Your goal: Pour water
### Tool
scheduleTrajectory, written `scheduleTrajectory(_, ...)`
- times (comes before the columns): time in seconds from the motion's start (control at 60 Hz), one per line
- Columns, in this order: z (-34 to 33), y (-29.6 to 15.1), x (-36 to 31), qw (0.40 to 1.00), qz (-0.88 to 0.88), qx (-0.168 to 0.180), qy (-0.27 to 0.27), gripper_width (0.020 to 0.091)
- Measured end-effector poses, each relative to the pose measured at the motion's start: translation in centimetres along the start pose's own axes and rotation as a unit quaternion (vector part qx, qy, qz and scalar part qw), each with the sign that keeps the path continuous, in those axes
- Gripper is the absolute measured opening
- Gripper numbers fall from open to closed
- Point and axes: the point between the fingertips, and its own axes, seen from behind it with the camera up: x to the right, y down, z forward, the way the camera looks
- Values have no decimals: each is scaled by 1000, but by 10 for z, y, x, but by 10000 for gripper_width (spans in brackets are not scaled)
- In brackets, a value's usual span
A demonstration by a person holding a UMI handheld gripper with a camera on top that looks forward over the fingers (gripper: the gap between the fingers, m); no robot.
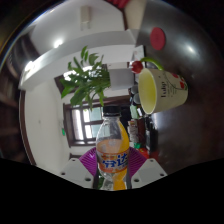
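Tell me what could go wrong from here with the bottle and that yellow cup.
1. The gripper holds the bottle low on its body; tipping it could let it swing or slip.
2. The yellow cup sits beyond the bottle and off to one side, so a pour begun here would likely miss it.
3. The plant stands near and could get bumped.

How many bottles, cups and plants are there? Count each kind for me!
Bottle with orange drink, between the gripper fingers: 1
Yellow cup, tilted, beyond the bottle: 1
Green plant: 1
Total: 3
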Motion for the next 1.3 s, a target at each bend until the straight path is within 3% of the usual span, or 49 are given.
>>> scheduleTrajectory(0.25, 1, -32, -5, 980, 198, 24, -22, 375)
scheduleTrajectory(0.5, 6, -39, 10, 977, 212, 27, -5, 377)
scheduleTrajectory(0.667, 17, -23, 4, 993, 115, 2, 19, 376)
scheduleTrajectory(0.833, 20, -15, -35, 987, -156, -28, 32, 380)
scheduleTrajectory(1.0, 50, -33, -95, 898, -439, -25, 24, 385)
scheduleTrajectory(1.183, 55, -101, -128, 712, -695, 49, 92, 395)
scheduleTrajectory(1.3, 47, -156, -134, 637, -751, 89, 151, 395)
